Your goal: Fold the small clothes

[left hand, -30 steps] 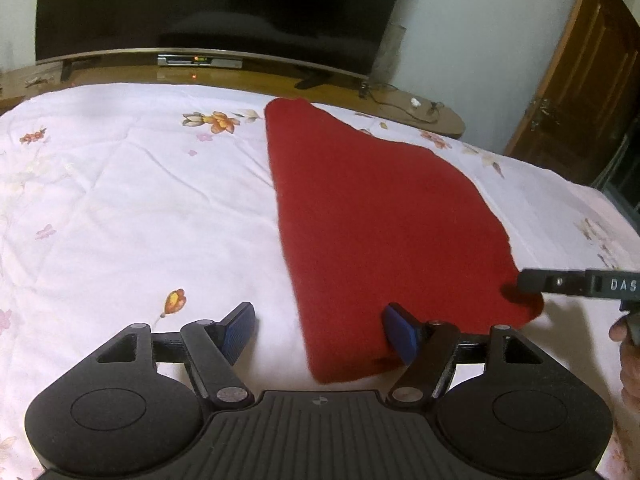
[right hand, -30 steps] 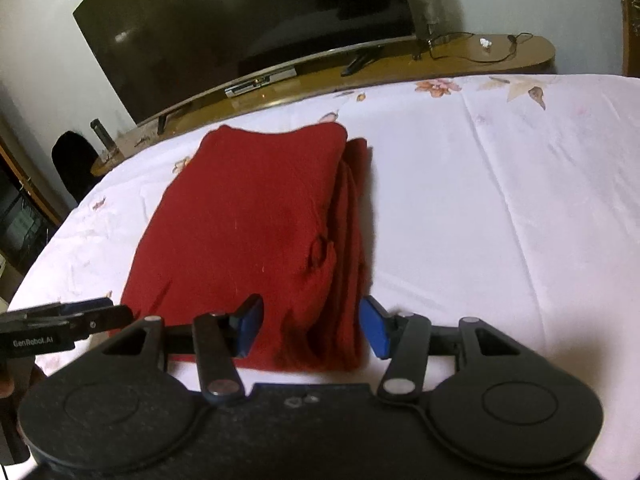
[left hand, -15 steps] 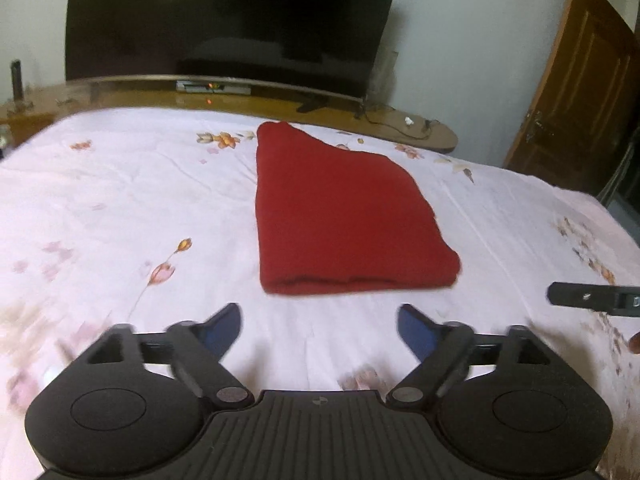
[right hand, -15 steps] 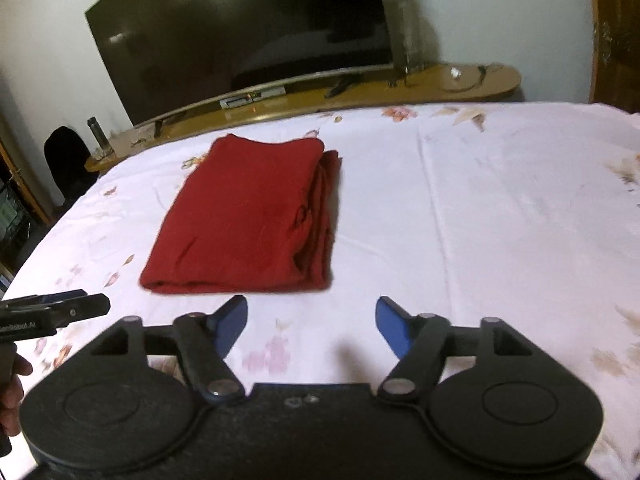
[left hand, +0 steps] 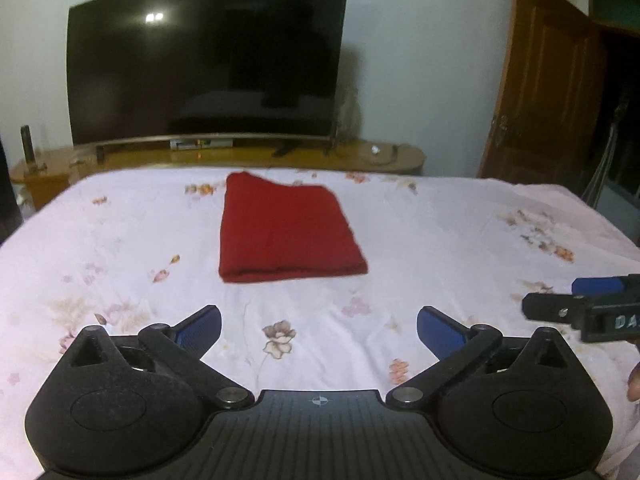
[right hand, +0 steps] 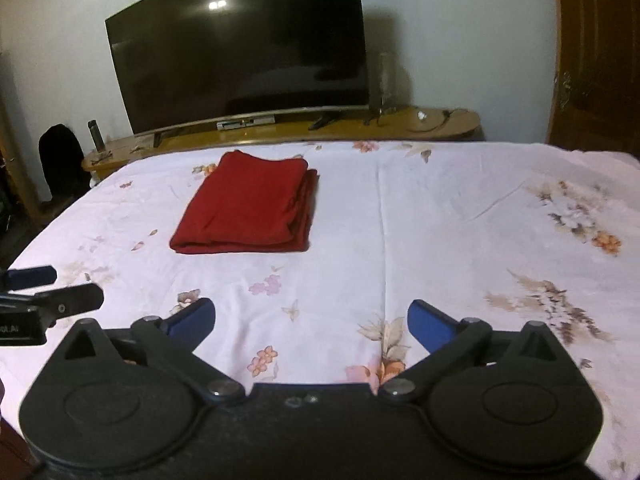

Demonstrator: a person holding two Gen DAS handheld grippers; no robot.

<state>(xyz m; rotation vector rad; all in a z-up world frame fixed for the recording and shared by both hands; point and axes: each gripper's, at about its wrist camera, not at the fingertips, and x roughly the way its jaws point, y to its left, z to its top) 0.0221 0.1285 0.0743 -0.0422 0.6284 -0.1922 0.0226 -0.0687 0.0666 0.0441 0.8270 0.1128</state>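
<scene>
The folded red knit garment (left hand: 286,232) lies on the white floral bedsheet (left hand: 440,240), well ahead of both grippers' blue-padded fingers (left hand: 200,326), whose jaws have just been opening, spread wide, nothing between: left gripper (left hand: 319,325), right gripper (right hand: 311,320).

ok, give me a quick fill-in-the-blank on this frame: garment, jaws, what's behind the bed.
1. The folded garment on the floral bedsheet is ____ in colour.
2. The jaws of the left gripper and the right gripper have just been opening, and between them there is ____.
3. On the wooden stand past the bed stands a dark, switched-off ____.

Missing words: red; nothing; television
</scene>
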